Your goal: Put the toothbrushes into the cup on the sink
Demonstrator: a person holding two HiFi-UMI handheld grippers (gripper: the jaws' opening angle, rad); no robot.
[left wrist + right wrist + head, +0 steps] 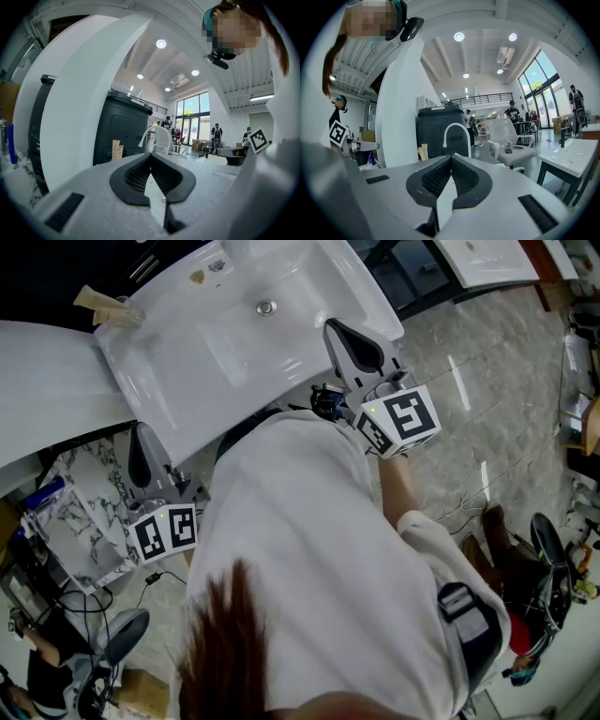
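Desk: Progress, head view first?

Operator: I judge it done. The pale toothbrushes (94, 298) stand in the cup (127, 314) at the far corner of the sink (309, 277), well ahead of both sets of jaws. My left gripper (141, 442) and right gripper (343, 337) sit at the near rim, clenched on nothing, with my own torso between them. I see no loose toothbrush anywhere.

Desk: Left gripper view?

Operator: Left gripper (150, 157) has its jaws pressed tip to tip and empty. The toothbrushes (116, 149) are ahead and to the left of the tips. A big white panel (79, 93) crowds the left side; the right is open across the basin.

Desk: Right gripper view?

Operator: Right gripper (451, 159) is the same, closed and empty. The tap (457, 131) is straight ahead beyond the tips and the toothbrushes (423, 152) are ahead-left. To the right of the jaws there is open floor. As I read it, only backing off remains.
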